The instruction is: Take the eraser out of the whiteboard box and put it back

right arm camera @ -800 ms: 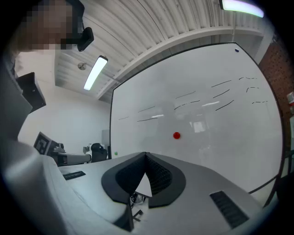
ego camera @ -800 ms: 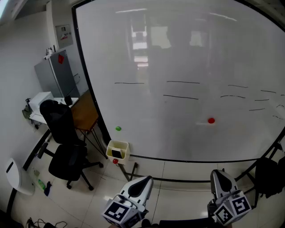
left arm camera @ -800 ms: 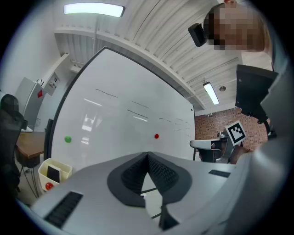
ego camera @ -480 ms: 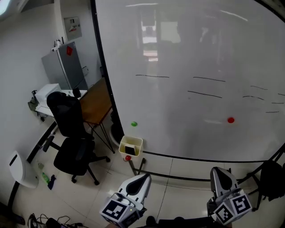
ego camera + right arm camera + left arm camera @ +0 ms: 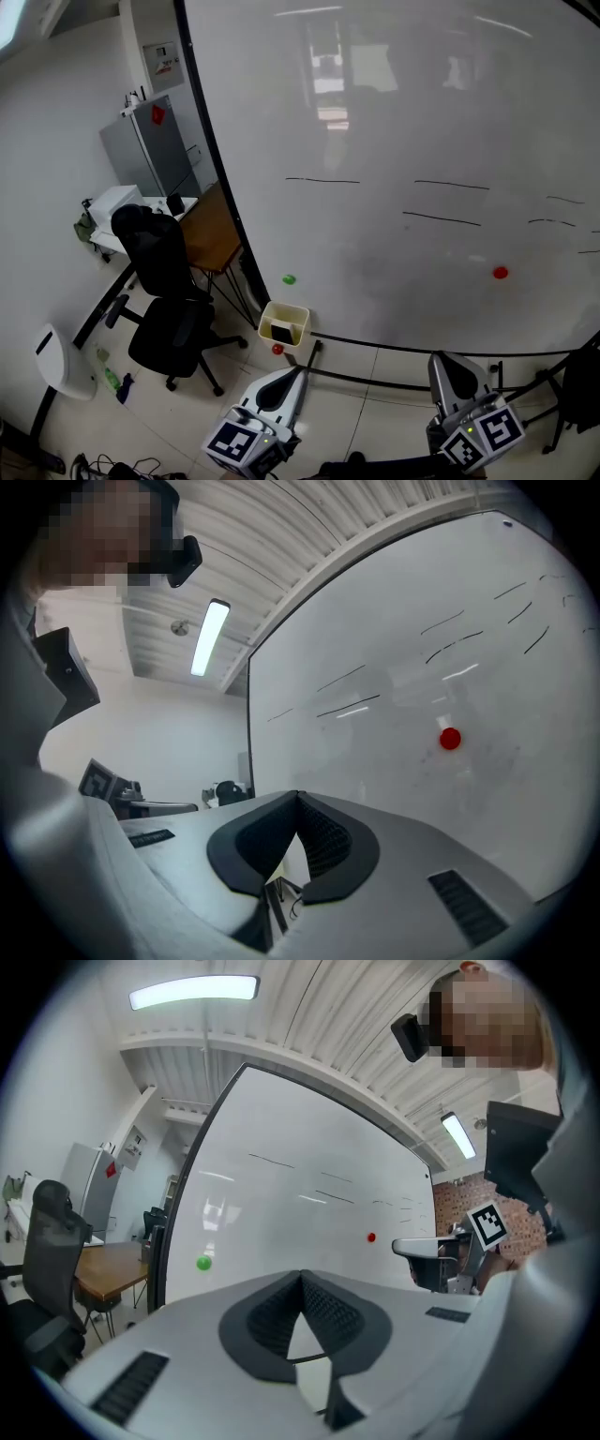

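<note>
Change: the two claws are held low and level as before, but the box point(image 5: 298, 316) is now seen almost straight ahead of the left claw point(image 5: 296, 374), where a moment ago it lay off to that claw's left.
Meaning for task: the approach is judged to be lined up, but no reach has been made; the taking-out is not yet begun.
Left claw: its jaws are closed tip to tip, with nothing between them.
Right claw point(image 5: 448, 362): its jaws are likewise closed and empty, well to the right of the box.
In the way: a dark stand bar point(image 5: 361, 380) runs low, just ahead of both claws; the jaws must be opened before any grasp is tried.
Eraser point(image 5: 280, 331): a dark block is seen inside the box, ahead of the left claw and apart from it; it is taken to be the eraser.
Box: it is hung at the lower edge of the whiteboard point(image 5: 394, 122), with a small red thing point(image 5: 277, 349) just under it.
Beyond the box: a green magnet point(image 5: 289, 279) sits on the whiteboard just above the box; a red magnet point(image 5: 500, 273) sits ahead of the right claw.
Far left: an office chair point(image 5: 169, 309) and a wooden desk point(image 5: 214, 234) are well apart from the left claw and block nothing.
</note>
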`<state>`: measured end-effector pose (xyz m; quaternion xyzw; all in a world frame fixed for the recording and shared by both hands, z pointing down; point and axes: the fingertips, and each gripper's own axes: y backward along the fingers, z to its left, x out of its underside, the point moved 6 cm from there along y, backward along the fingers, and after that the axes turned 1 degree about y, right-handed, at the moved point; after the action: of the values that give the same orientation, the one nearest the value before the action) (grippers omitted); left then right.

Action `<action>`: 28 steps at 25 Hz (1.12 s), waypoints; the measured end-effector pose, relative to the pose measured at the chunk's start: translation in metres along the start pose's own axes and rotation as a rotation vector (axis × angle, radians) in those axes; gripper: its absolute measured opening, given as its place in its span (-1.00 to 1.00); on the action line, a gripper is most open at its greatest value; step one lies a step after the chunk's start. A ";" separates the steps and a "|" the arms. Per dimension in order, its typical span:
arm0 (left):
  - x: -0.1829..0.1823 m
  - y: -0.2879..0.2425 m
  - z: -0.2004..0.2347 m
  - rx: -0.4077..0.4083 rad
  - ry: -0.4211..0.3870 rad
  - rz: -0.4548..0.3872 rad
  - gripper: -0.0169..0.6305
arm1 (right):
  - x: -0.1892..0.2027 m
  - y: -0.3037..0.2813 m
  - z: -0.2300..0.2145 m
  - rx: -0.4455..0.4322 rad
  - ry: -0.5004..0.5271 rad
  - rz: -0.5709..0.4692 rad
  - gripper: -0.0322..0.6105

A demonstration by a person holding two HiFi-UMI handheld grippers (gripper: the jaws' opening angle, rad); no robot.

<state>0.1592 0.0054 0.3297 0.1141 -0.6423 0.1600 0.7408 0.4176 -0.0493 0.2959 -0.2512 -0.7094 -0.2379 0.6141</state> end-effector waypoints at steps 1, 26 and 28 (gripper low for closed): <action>-0.003 -0.005 0.003 -0.011 -0.018 0.002 -0.86 | -0.001 -0.004 -0.002 -0.021 -0.003 0.004 -0.83; -0.026 0.025 0.307 0.110 -0.026 0.023 -0.86 | 0.044 -0.222 0.168 0.172 0.028 -0.031 -0.83; -0.028 0.025 0.327 0.137 -0.024 0.017 -0.86 | 0.049 -0.240 0.184 0.189 0.033 -0.023 -0.83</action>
<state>-0.1530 -0.0966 0.3502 0.1608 -0.6396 0.2084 0.7223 0.1182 -0.1096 0.3132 -0.1802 -0.7213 -0.1810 0.6438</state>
